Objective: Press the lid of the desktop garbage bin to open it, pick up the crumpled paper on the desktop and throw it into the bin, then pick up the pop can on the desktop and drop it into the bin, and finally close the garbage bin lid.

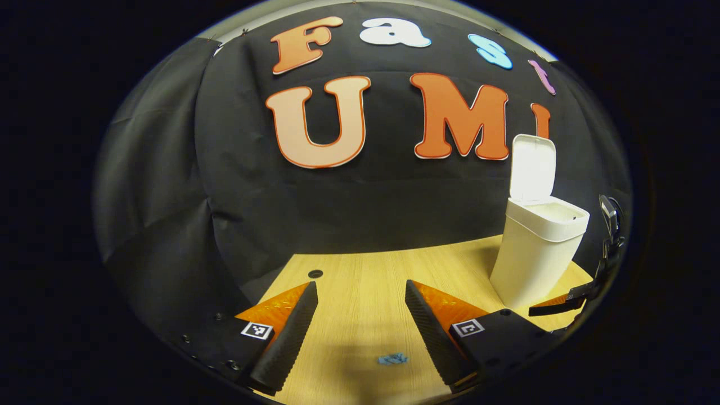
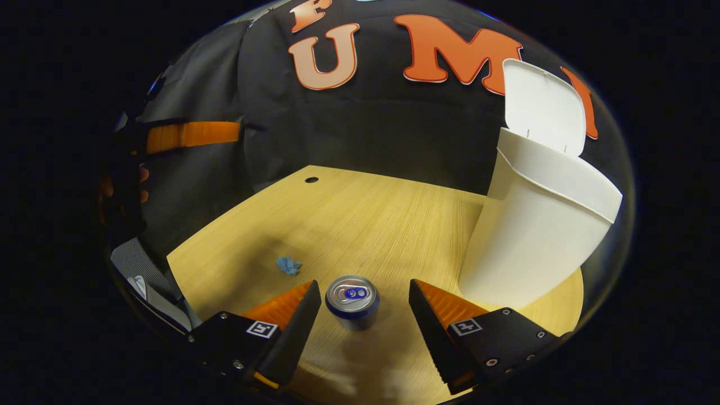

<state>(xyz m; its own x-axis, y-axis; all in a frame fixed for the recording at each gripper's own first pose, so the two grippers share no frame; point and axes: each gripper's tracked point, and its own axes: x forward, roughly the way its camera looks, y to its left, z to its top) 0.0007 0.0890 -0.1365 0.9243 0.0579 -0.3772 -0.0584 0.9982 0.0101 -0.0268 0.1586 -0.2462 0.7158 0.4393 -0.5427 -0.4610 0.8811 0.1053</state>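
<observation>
Figure: the pop-can stage, with the garbage bin (image 2: 534, 236) standing near the tabletop's right edge and its lid (image 2: 543, 107) raised upright. Your right gripper (image 2: 364, 315) hung above the pop can (image 2: 352, 301) with its fingers spread wide and touching nothing. The can stood upright, its long axis vertical and its top facing the camera, directly between the two fingers and slightly ahead of their tips; the bin rose just to the can's right. Your left gripper (image 1: 360, 323) was likewise spread and empty, held over bare tabletop (image 1: 360, 281) well left of the bin, so your right hand was clearly the nearer to the can. A small blue scrap (image 2: 288, 265) lay on the wood to the can's left; it may have been the crumpled paper, though it was too small to be sure. The coming move probably required lowering straight down so the fingers straddled the can's sides.
</observation>
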